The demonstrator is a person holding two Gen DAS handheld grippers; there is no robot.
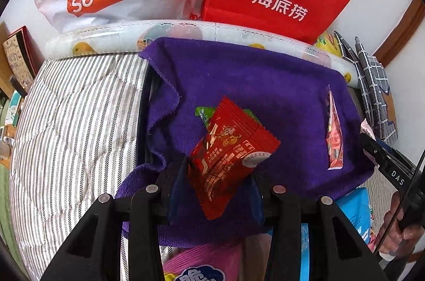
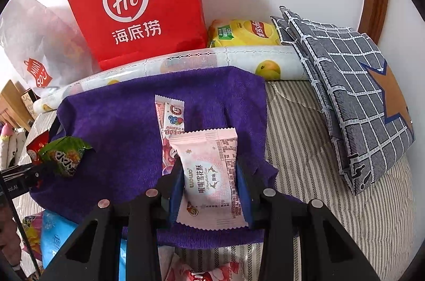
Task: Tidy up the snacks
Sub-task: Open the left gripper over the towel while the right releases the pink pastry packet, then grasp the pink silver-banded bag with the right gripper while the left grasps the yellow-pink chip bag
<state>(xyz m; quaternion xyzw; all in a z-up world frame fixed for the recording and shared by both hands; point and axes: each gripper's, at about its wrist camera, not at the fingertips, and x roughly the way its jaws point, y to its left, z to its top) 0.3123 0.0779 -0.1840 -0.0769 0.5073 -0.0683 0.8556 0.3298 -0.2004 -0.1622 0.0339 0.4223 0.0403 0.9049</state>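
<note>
Meanwhile the left claw (image 1: pixel 220 172) grips a red snack packet (image 1: pixel 228 156) above the purple towel (image 1: pixel 239 84), while the right claw (image 2: pixel 209 182) clamps a pink snack packet (image 2: pixel 212 174), a long pink stick packet (image 2: pixel 170 119) lying at twelve o'clock of it.

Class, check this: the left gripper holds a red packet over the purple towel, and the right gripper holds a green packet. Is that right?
Not quite. The right gripper holds a pink packet, not a green one; the right wrist view shows it clamped between the fingers. The green packet lies on the purple towel. The left gripper does hold the red packet.
</note>
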